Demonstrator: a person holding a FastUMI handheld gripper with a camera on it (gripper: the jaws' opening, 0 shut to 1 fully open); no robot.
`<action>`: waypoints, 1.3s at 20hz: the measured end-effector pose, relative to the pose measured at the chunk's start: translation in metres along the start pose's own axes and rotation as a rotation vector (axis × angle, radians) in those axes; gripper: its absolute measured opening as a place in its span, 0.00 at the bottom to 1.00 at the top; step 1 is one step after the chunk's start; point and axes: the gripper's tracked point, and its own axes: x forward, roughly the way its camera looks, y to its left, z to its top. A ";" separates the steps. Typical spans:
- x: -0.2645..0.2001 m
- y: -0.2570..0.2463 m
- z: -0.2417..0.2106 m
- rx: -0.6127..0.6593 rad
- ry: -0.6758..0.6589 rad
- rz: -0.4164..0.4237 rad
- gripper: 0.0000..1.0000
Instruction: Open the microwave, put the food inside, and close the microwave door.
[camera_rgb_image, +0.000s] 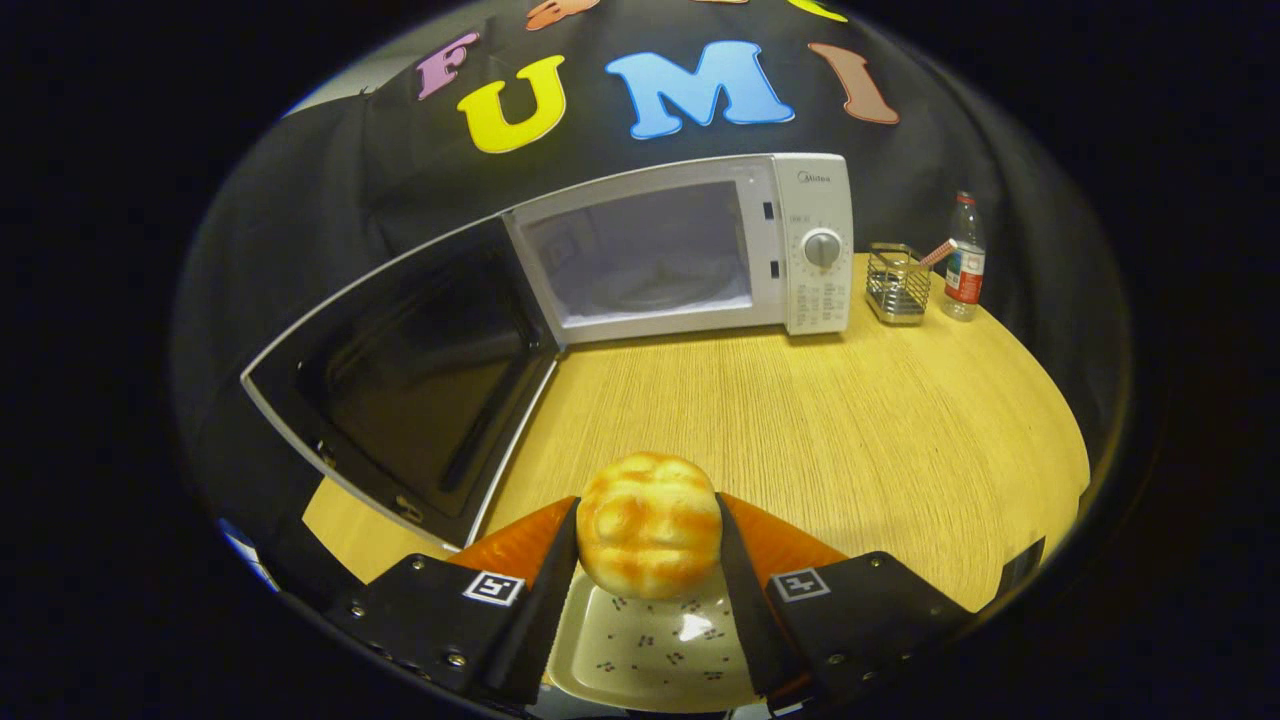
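Gripper (648, 520) clamped on a bread bun (648, 538), both fingers pressing its sides, held above a speckled plate (650, 655) on the wooden table (800, 420); beyond, white microwave (690, 250) with door (410, 370) swung open, wire basket (897, 285) and bottle (965, 258) beside it.

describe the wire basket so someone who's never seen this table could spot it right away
Start at the white microwave on the wooden table, door open. Just beside its dial panel stands the wire basket, before the plastic bottle. It is the only see-through metal mesh holder there.
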 end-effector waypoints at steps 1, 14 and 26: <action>0.005 0.001 0.013 0.005 -0.025 0.004 0.75; 0.091 0.008 0.135 0.163 -0.242 0.078 0.75; 0.195 0.015 0.180 0.319 -0.329 0.048 0.74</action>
